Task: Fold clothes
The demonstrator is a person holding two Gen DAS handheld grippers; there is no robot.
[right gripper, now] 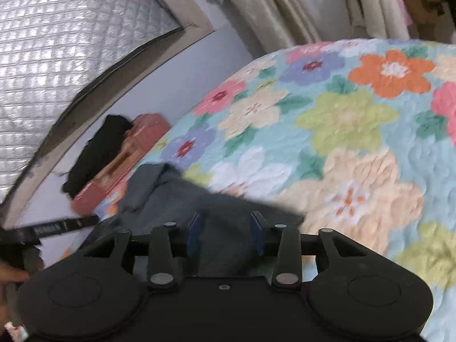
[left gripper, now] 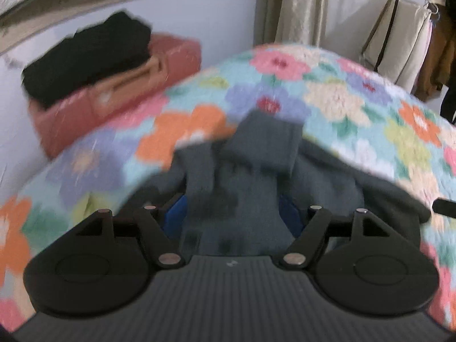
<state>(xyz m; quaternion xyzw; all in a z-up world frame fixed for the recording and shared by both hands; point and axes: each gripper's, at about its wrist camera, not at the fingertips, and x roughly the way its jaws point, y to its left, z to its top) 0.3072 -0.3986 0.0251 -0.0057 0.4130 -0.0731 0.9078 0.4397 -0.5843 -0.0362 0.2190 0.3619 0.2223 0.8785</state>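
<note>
Your left tool (left gripper: pixel 230 213) stands with its blue pads spread apart, released, the dark grey knitted garment (left gripper: pixel 256 176) lying between them without being pinched. Your right tool (right gripper: pixel 226 235) is likewise released: its blue pads are parted over an edge of the same garment (right gripper: pixel 182 196), with a clear gap on each side.

Beneath both, you have the bed's quilted cover printed with large orange, pink, lilac and cream flowers on pale blue (right gripper: pixel 342 119). The grey garment sits bunched on it near the bed's edge, with a folded flap raised at its far end in the left view.

Beyond the bed, against the pale wall, is a salmon-pink padded box (left gripper: pixel 119 99) with a stack of folded black clothing (left gripper: pixel 88 59) on top. Cream curtains (left gripper: pixel 299 5) hang behind, and to the right a rack of hanging beige and brown garments (left gripper: pixel 413 51). A silvery quilted panel (right gripper: pixel 57 42) fills the upper left of the right view.
</note>
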